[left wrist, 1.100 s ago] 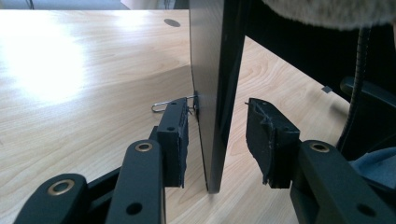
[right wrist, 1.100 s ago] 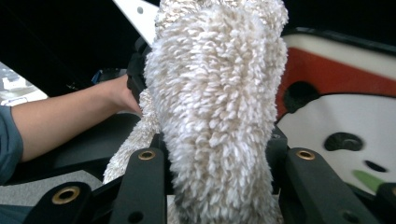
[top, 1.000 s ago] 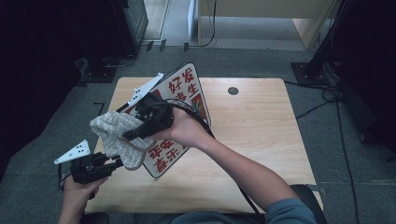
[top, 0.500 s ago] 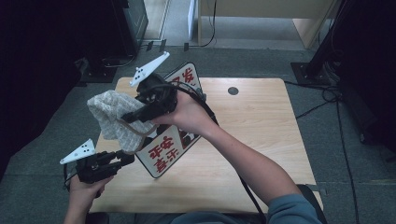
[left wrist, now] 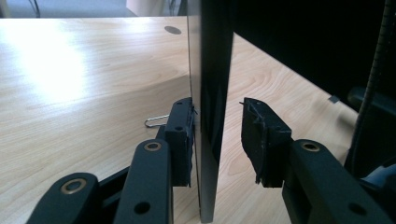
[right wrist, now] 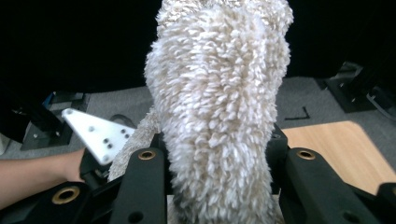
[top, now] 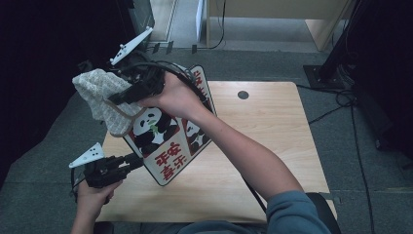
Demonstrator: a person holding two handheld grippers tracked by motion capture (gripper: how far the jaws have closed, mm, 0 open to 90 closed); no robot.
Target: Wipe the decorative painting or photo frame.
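The panda sign (top: 168, 141) stands tilted on the surface (top: 272, 146); the left hand-held gripper (top: 130, 162), jaws just closing, straddles its near-left edge. The right hand-held gripper (top: 119, 97) clenches a fluffy cloth (top: 100, 95) above it. Wiping likely comes next, once the sign is steadied.

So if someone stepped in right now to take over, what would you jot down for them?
Left gripper: jaws have just been closing around the edge of the panda sign; one pad touches it, not yet clamped.
Right gripper: shut on the fluffy cloth, high over the left side of the table.
Sign: tilted up.
Done: cloth in hand.
Left: grip the sign, probably wipe it.
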